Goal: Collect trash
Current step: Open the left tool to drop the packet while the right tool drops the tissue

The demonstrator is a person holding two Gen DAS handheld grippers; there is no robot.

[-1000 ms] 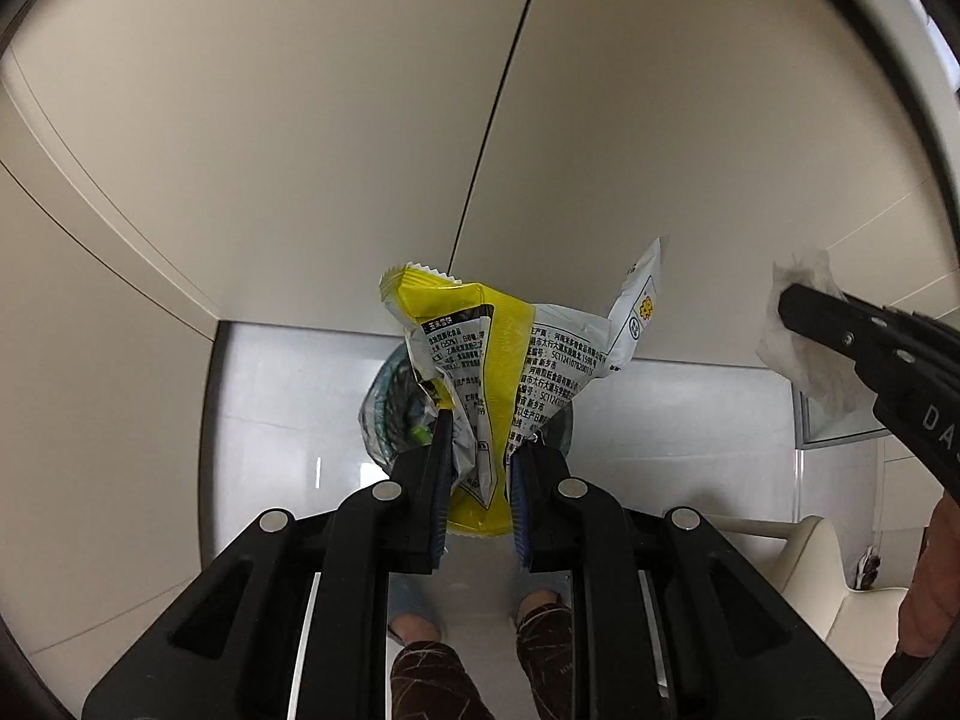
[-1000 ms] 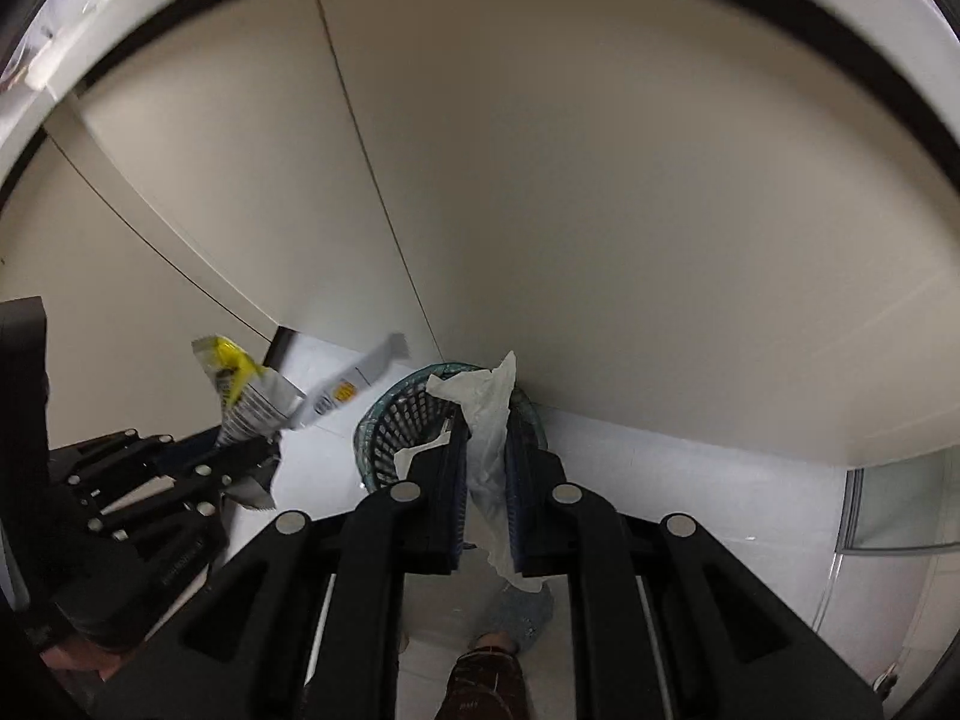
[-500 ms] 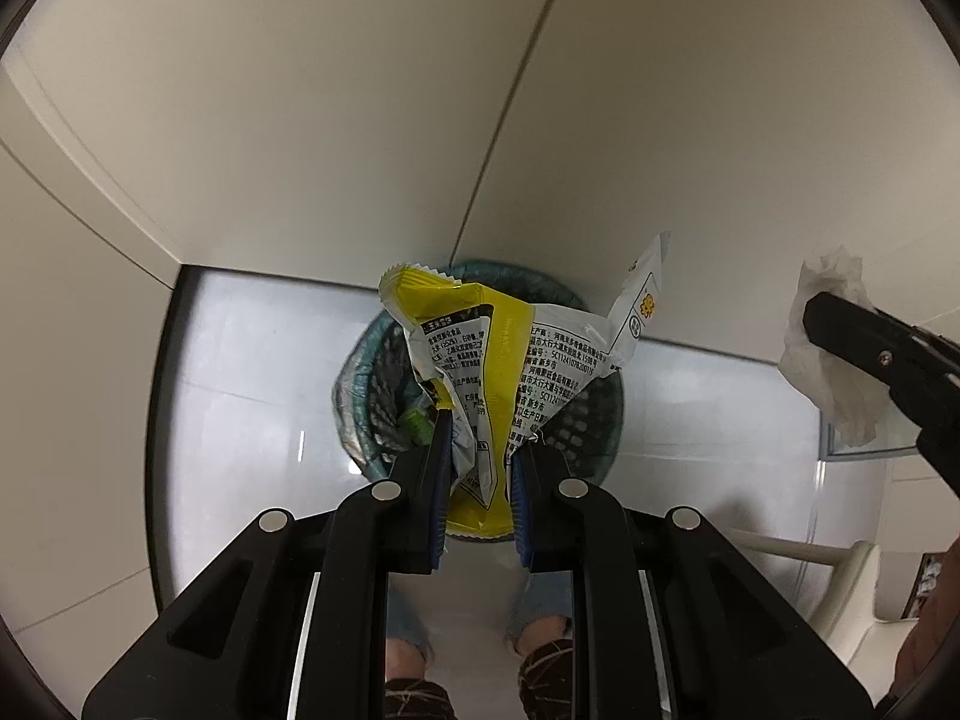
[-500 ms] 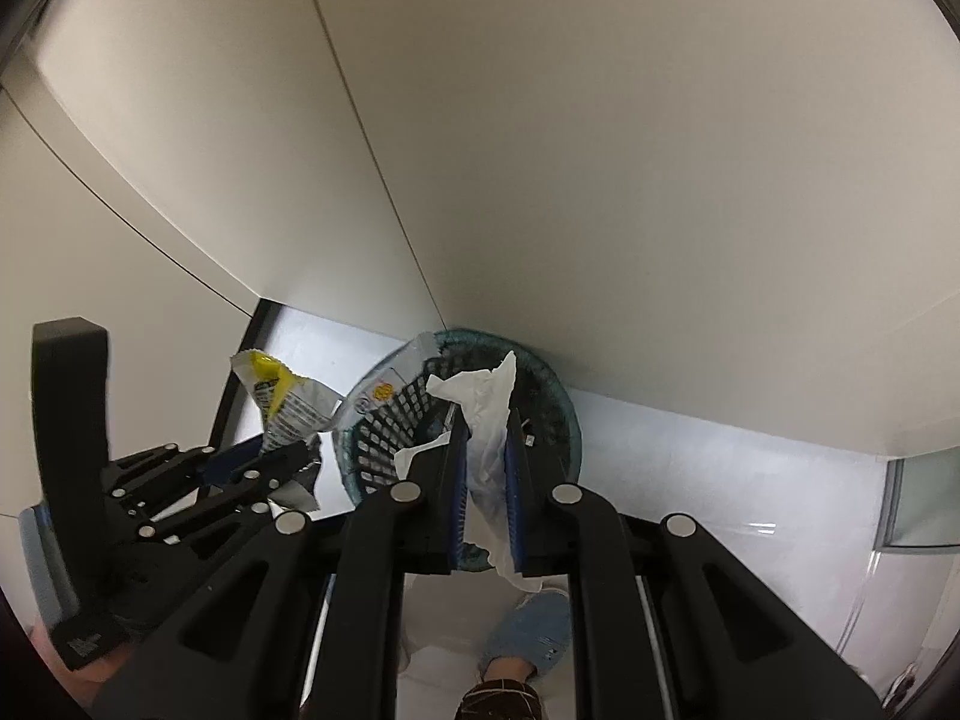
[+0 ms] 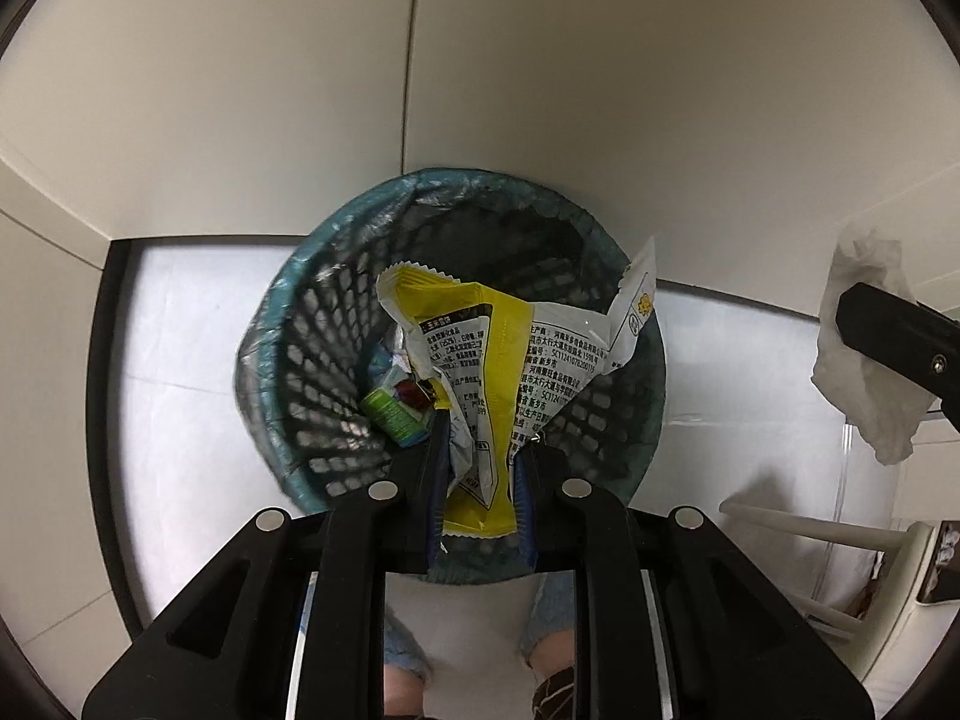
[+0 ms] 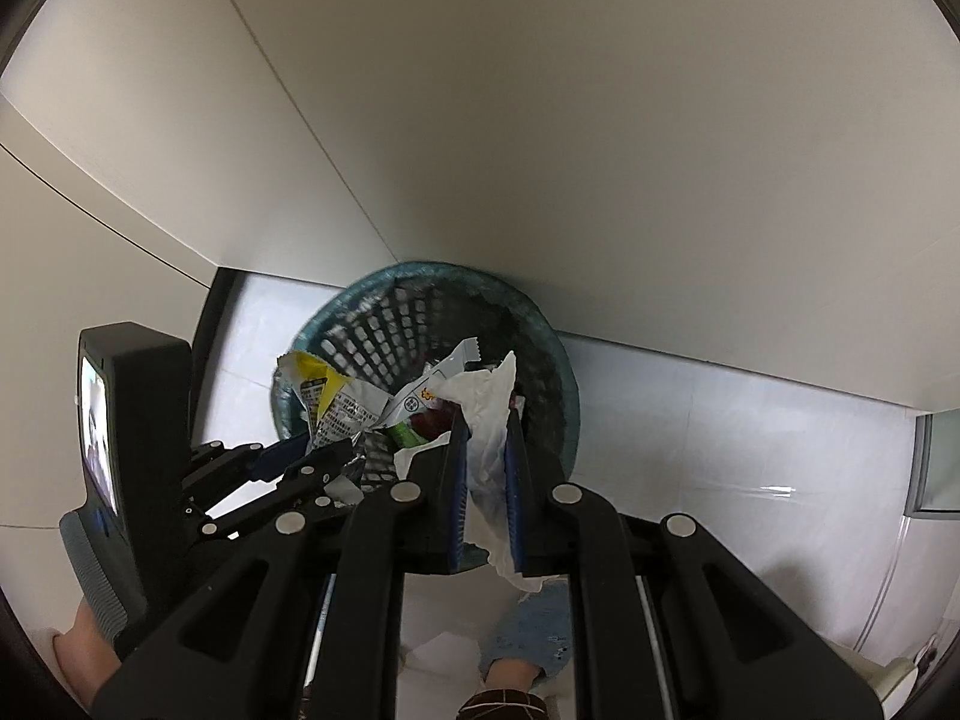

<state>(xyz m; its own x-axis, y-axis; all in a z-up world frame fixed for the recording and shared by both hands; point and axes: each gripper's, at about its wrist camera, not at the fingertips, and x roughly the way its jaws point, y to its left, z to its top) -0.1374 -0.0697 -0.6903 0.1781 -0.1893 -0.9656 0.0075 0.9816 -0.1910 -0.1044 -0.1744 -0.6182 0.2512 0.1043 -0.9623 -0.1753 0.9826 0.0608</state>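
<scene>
Left wrist view: directly below my left tool [image 5: 480, 438] sits the teal mesh bin [image 5: 312, 324] on the pale floor [image 5: 174, 330], against the wall. Its jaws, just eased slightly apart, hold the yellow-and-white snack wrapper [image 5: 498, 372] between the pads above the bin's mouth, where other litter lies at the bottom. Far right, my right tool holds a white tissue [image 5: 864, 372].

Right wrist view: my right tool [image 6: 486, 420], jaws closed, pinches the tissue over the bin; the left tool with the wrapper is beside it.
</scene>
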